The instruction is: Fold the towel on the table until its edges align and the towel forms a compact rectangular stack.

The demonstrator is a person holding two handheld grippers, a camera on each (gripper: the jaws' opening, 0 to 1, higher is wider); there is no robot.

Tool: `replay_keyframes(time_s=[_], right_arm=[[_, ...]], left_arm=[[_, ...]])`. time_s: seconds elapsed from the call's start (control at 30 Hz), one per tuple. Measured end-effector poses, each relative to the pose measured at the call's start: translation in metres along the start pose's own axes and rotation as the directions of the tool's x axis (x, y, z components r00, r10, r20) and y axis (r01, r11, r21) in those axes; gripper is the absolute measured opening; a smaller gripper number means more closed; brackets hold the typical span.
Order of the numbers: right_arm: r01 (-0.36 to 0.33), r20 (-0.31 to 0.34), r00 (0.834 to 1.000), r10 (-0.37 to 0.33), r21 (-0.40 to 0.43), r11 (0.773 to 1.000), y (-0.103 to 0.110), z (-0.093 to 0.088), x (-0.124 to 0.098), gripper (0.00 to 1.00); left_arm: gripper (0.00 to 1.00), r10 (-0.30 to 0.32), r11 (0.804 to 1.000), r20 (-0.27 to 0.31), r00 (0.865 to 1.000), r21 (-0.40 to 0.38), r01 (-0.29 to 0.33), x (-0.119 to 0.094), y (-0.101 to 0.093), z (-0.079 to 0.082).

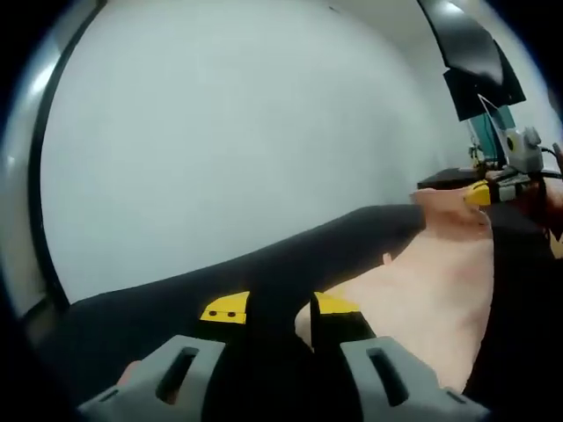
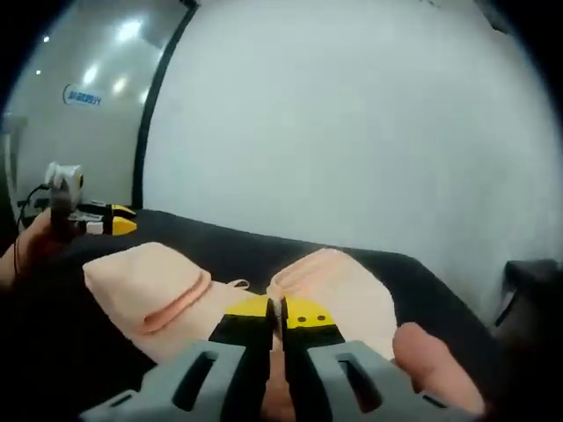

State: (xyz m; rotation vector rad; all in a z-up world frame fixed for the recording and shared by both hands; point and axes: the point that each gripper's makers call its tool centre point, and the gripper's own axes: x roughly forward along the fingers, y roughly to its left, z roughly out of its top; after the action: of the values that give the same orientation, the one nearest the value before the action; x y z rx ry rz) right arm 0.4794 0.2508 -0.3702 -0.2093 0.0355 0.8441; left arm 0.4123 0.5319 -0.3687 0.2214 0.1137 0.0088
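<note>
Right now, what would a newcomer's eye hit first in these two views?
The pale pink terry towel, bunched in soft folds on the black table, stands out at the centre of the right gripper view. The right tool, with yellow-tipped jaws, is pinched shut on its near edge. Behind, a plain white wall dominates.

In the left gripper view the left tool [image 1: 274, 309] rises from six o'clock with its yellow-tipped jaws parted, a clear gap between them. At about two o'clock the right tool [image 1: 491, 190] shows small and far, a hand [image 1: 552, 200] behind it at the edge.

In the right gripper view the right tool [image 2: 281, 309] has its jaws pressed together, pinching the pink towel [image 2: 339, 281]. A finger [image 2: 435, 365] sits at five o'clock. At nine o'clock the left tool [image 2: 113, 221] lies level, held by a hand [image 2: 31, 242].
</note>
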Motion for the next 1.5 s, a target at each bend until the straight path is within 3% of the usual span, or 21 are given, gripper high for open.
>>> replay_keyframes(time_s=[0.23, 0.37, 0.6, 0.7, 0.73, 0.77, 0.8, 0.87, 0.93, 0.97, 1.03, 1.1, 1.13, 1.17, 1.2, 1.27, 1.3, 1.37, 1.4, 1.47, 1.5], right_arm=[[-0.147, -0.101, 0.986, 0.130, -0.187, 0.971, 0.051, -0.024, 0.004, 0.01], [-0.187, -0.104, 0.981, 0.166, -0.250, 0.950, 0.068, -0.027, 0.001, 0.01], [-0.234, -0.097, 0.972, 0.216, -0.282, 0.930, 0.083, -0.029, -0.004, 0.02], [-0.277, -0.140, 0.959, 0.246, -0.282, 0.919, 0.088, -0.041, -0.004, 0.03], [-0.311, -0.139, 0.950, 0.280, -0.331, 0.891, 0.091, -0.041, -0.004, 0.07], [-0.339, -0.158, 0.939, 0.304, -0.304, 0.890, 0.094, -0.043, -0.007, 0.12], [-0.376, -0.146, 0.925, 0.350, -0.235, 0.896, 0.099, -0.038, -0.010, 0.15], [-0.464, -0.086, 0.886, 0.457, -0.098, 0.881, 0.107, -0.017, -0.020, 0.15], [-0.457, -0.014, 0.889, 0.457, 0.021, 0.889, 0.088, 0.012, -0.020, 0.14], [-0.427, 0.015, 0.904, 0.427, 0.043, 0.903, 0.071, 0.026, -0.013, 0.14], [-0.326, -0.025, 0.945, 0.326, 0.016, 0.945, 0.032, 0.036, 0.009, 0.13], [-0.269, -0.128, 0.954, 0.269, 0.018, 0.963, 0.004, 0.025, 0.037, 0.12], [-0.252, -0.229, 0.940, 0.253, 0.035, 0.967, -0.003, 0.009, 0.047, 0.12], [-0.272, -0.250, 0.934, 0.255, -0.034, 0.962, -0.005, 0.004, 0.058, 0.12], [-0.309, -0.237, 0.933, 0.272, -0.134, 0.942, -0.002, 0.004, 0.069, 0.11], [-0.370, -0.307, 0.909, 0.283, -0.275, 0.888, -0.007, -0.014, 0.088, 0.11], [-0.409, -0.349, 0.885, 0.307, -0.273, 0.871, -0.007, -0.023, 0.094, 0.11], [-0.489, -0.349, 0.847, 0.402, -0.212, 0.846, 0.000, -0.027, 0.103, 0.11], [-0.536, -0.354, 0.816, 0.458, -0.165, 0.828, 0.005, -0.029, 0.103, 0.11], [-0.548, -0.347, 0.808, 0.476, -0.146, 0.824, 0.003, -0.026, 0.109, 0.11], [-0.573, -0.357, 0.792, 0.495, -0.157, 0.804, 0.004, -0.028, 0.112, 0.11]], left_arm=[[0.27, -0.005, 1.000, -0.028, 1.000, 0.000, 0.005, 0.001, 0.000, -0.006], [0.27, -0.006, 1.000, -0.030, 1.000, -0.004, 0.006, 0.001, 0.000, -0.007], [0.27, -0.015, 1.000, -0.034, 0.999, -0.008, 0.015, 0.001, -0.002, -0.008], [0.27, -0.033, 0.999, -0.018, 0.999, -0.018, 0.033, 0.001, -0.006, -0.006], [0.27, -0.049, 0.999, -0.018, 0.999, -0.021, 0.049, 0.002, -0.009, -0.006], [0.27, -0.062, 0.998, -0.024, 0.998, -0.027, 0.061, 0.003, -0.012, -0.008], [0.27, -0.069, 0.997, -0.028, 0.997, -0.027, 0.068, 0.005, -0.013, -0.009], [0.27, -0.078, 0.997, -0.030, 0.997, -0.032, 0.077, 0.006, -0.015, -0.010], [0.27, -0.084, 0.994, -0.020, 0.996, -0.077, 0.082, 0.007, -0.014, -0.011], [0.27, -0.086, 0.990, -0.017, 0.996, -0.111, 0.084, 0.007, -0.014, -0.012], [0.27, -0.116, 0.980, -0.028, 0.993, -0.167, 0.110, 0.007, -0.016, -0.017], [0.27, -0.133, 0.970, -0.033, 0.991, -0.210, 0.123, 0.008, -0.016, -0.020], [0.27, -0.134, 0.969, -0.024, 0.991, -0.211, 0.126, 0.008, -0.016, -0.019], [0.27, -0.132, 0.969, -0.015, 0.991, -0.213, 0.126, 0.007, -0.016, -0.017], [0.27, -0.130, 0.968, -0.010, 0.991, -0.215, 0.125, 0.007, -0.016, -0.016], [0.27, -0.127, 0.969, -0.008, 0.992, -0.214, 0.122, 0.006, -0.016, -0.016], [0.27, -0.123, 0.971, -0.014, 0.992, -0.208, 0.117, 0.006, -0.015, -0.017], [0.27, -0.118, 0.975, -0.023, 0.993, -0.194, 0.112, 0.006, -0.014, -0.019], [0.27, -0.117, 0.975, -0.024, 0.993, -0.191, 0.110, 0.005, -0.014, -0.019], [0.27, -0.118, 0.976, -0.025, 0.993, -0.188, 0.111, 0.005, -0.013, -0.019], [0.27, -0.119, 0.976, -0.026, 0.993, -0.187, 0.112, 0.006, -0.013, -0.019]])
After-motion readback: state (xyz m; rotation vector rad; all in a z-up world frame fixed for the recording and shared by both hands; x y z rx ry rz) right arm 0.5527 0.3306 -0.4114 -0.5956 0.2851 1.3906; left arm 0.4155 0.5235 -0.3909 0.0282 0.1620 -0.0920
